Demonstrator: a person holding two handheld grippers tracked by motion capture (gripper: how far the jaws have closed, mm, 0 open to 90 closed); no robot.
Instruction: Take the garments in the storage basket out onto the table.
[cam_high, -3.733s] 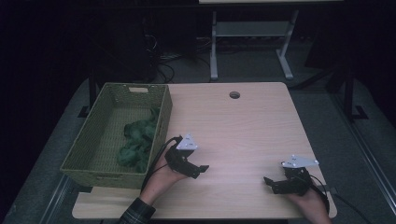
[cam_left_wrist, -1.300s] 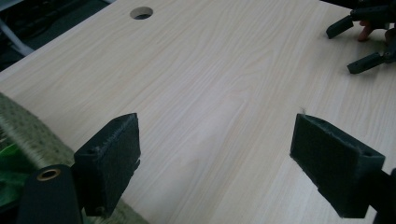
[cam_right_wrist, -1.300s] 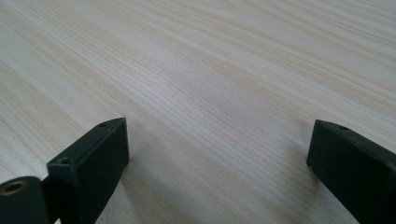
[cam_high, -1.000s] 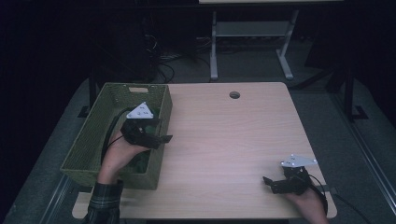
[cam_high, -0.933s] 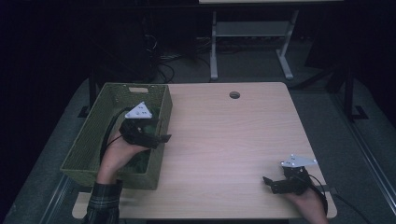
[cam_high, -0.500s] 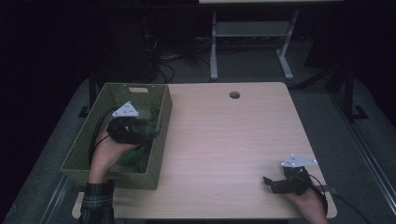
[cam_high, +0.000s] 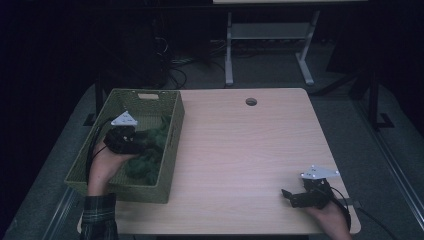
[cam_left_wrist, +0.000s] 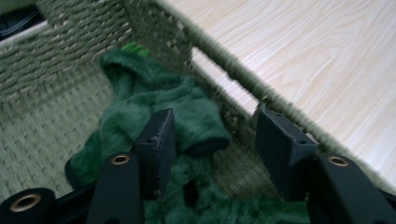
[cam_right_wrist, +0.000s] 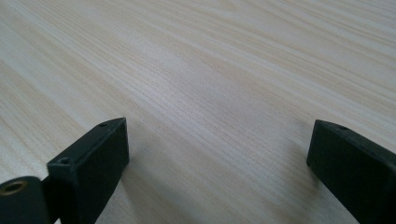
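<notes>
Left gripper (cam_high: 131, 141) down inside the woven green basket (cam_high: 172, 150) at the table's left edge, jaws just now closing, half drawn in around a fold of the green fuzzy garment (cam_left_wrist: 187, 114) yet with pads seemingly not pressing it, though blur leaves that unsure. Garment heaped on the basket floor against the wall nearest the wooden table (cam_high: 240, 150), one dark-lined cuff lying between the black jaws. Right gripper (cam_high: 292, 197) parked low on the table's near right corner, well apart from the basket, jaws spread wide over bare wood, grasping nothing.
</notes>
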